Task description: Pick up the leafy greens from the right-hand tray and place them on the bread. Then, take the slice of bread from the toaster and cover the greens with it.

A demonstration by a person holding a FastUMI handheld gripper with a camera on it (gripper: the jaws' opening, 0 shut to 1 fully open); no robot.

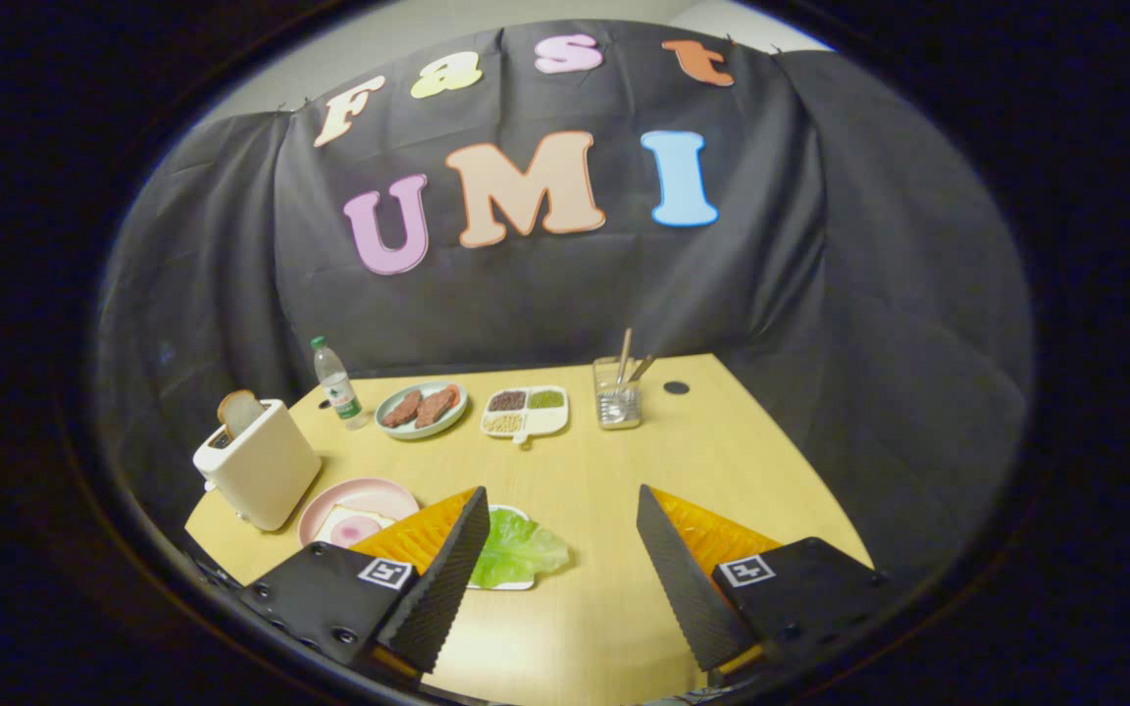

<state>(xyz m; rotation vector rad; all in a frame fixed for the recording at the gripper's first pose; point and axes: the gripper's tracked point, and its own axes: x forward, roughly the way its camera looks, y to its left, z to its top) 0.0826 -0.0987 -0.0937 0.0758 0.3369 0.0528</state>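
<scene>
So the handheld two-finger gripper [561, 537] is hanging above the near end of the light wooden table [624, 471] with its fingers spread wide apart and nothing between them but bare tabletop. The green leafy lettuce piece [518, 551] sits on a small white tray [511, 584], tucked right up against the inner edge of the left finger [447, 579], partly hidden behind it from where the camera looks, not gripped at all. Just left of that there's a round pink plate [349, 495] with a slice of white bread with a pinkish patch on it [354, 528], the left finger covering part of the plate too. Further left stands a cream-coloured toaster [256, 476] with a slice of brown-crusted bread [239, 412] poking out of its slot. Along the far side of the table: a clear plastic water bottle with a green cap [337, 384], a pale green plate with two reddish meat slices [421, 408], a white divided dish holding dark, green and beige grains [526, 410], and a clear holder with utensils sticking out [617, 397]. Right finger [688, 579] is well apart from everything
</scene>
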